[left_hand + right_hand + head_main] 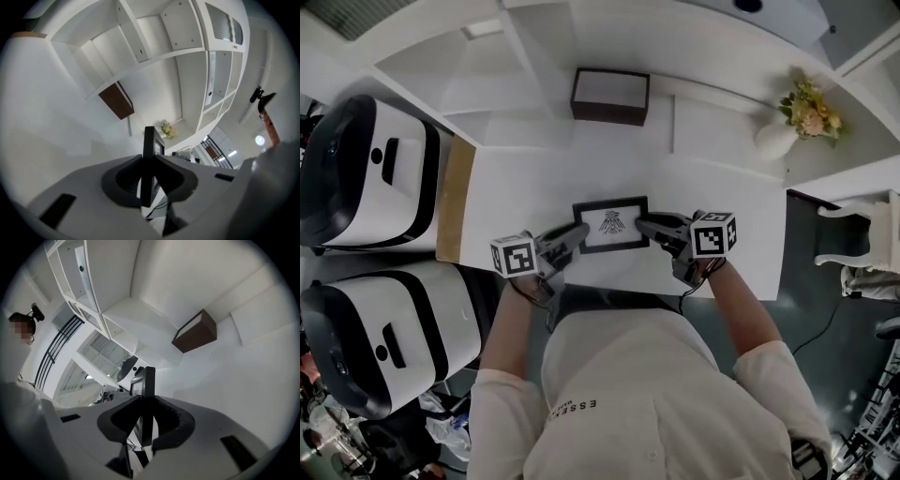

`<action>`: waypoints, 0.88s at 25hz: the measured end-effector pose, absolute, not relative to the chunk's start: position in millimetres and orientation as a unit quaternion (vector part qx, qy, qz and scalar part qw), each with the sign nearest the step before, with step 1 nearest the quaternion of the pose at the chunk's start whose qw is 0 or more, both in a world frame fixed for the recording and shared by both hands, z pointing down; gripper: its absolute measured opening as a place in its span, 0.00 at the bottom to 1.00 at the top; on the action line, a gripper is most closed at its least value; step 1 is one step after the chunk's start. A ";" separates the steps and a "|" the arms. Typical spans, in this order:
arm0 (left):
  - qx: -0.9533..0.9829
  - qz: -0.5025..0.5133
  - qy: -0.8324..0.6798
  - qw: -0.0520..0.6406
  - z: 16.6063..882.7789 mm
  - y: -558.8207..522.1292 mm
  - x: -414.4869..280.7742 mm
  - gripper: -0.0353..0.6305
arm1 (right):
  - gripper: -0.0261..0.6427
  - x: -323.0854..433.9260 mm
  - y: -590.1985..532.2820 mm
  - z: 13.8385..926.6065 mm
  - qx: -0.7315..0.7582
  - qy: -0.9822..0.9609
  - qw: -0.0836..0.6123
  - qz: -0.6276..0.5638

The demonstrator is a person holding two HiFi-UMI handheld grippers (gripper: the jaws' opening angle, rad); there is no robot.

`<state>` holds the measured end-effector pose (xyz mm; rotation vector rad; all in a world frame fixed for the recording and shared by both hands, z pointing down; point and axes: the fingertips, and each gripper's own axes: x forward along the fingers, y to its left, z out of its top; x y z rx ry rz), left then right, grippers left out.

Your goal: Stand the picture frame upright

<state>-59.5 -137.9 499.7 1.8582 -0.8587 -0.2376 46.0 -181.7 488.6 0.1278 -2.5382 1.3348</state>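
Black rectangular picture frame (610, 225), thin-edged, pinched by left tool (578, 232) and right tool (643, 224).

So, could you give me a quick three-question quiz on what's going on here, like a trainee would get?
1. True or false: only the left gripper grips the picture frame.
2. What stands behind the frame? A) brown box B) kettle C) lamp
3. What decorates the far right corner?
Key: 1 false, the right gripper grips it too; 2 A; 3 a vase of flowers.
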 end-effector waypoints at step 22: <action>0.843 0.087 -0.358 0.392 524.7 -229.1 -210.9 0.18 | 0.19 -102.1 -253.4 523.0 0.195 -0.894 0.193 0.353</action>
